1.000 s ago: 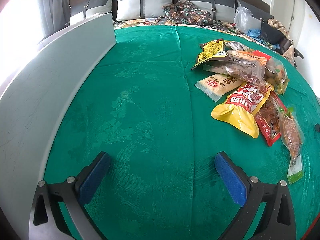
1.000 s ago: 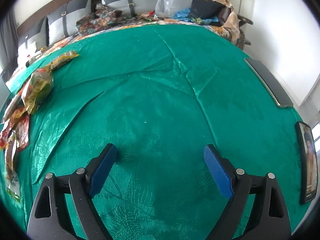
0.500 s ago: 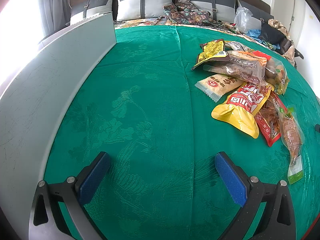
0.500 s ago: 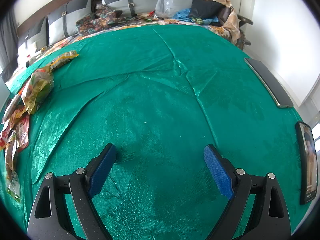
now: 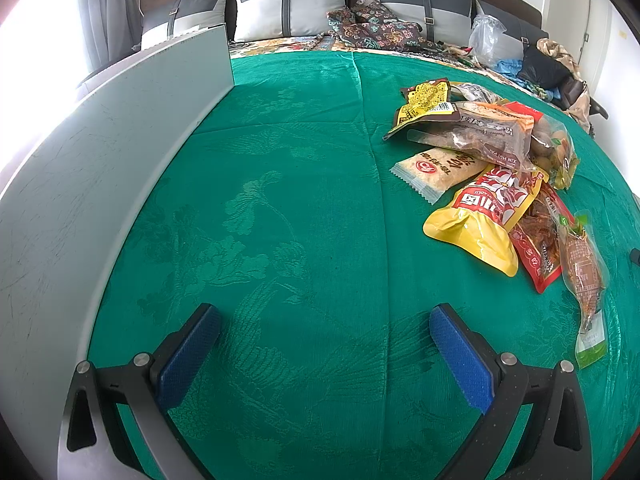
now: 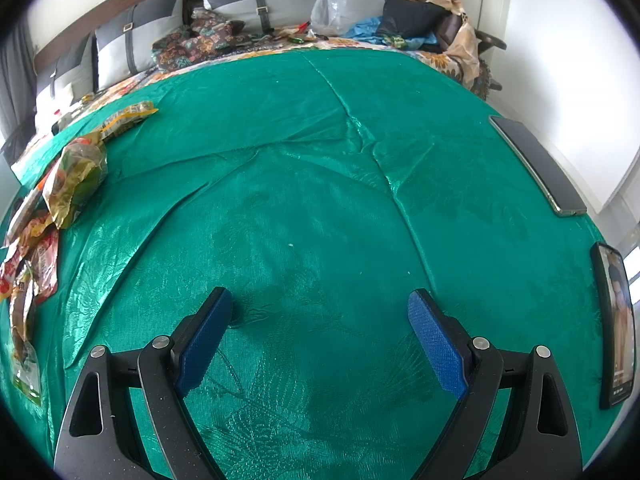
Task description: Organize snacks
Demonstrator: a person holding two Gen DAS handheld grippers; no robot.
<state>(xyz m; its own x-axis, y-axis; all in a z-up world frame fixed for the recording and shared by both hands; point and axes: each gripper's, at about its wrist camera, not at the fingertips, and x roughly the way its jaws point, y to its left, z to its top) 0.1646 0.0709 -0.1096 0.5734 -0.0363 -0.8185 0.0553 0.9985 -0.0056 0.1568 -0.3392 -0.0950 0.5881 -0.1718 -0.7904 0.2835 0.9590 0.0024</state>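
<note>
A pile of snack packets lies on the green cloth [image 5: 280,200] at the right of the left wrist view: a yellow and red bag [image 5: 484,216], a pale cracker packet [image 5: 436,170], a clear brown packet [image 5: 480,132], a yellow and black packet [image 5: 426,102], a red packet [image 5: 540,240] and a long sausage packet [image 5: 582,272]. My left gripper [image 5: 324,316] is open and empty, low over the cloth, left of the pile. My right gripper [image 6: 320,300] is open and empty over bare cloth. The same pile [image 6: 60,184] shows at the left edge of the right wrist view.
A grey-white box wall [image 5: 100,168] runs along the left of the left wrist view. Two phones [image 6: 536,164] [image 6: 616,324] lie on the cloth at the right edge. Pillows [image 5: 288,8], a plastic bag [image 6: 330,8] and clothes [image 6: 416,20] sit at the back.
</note>
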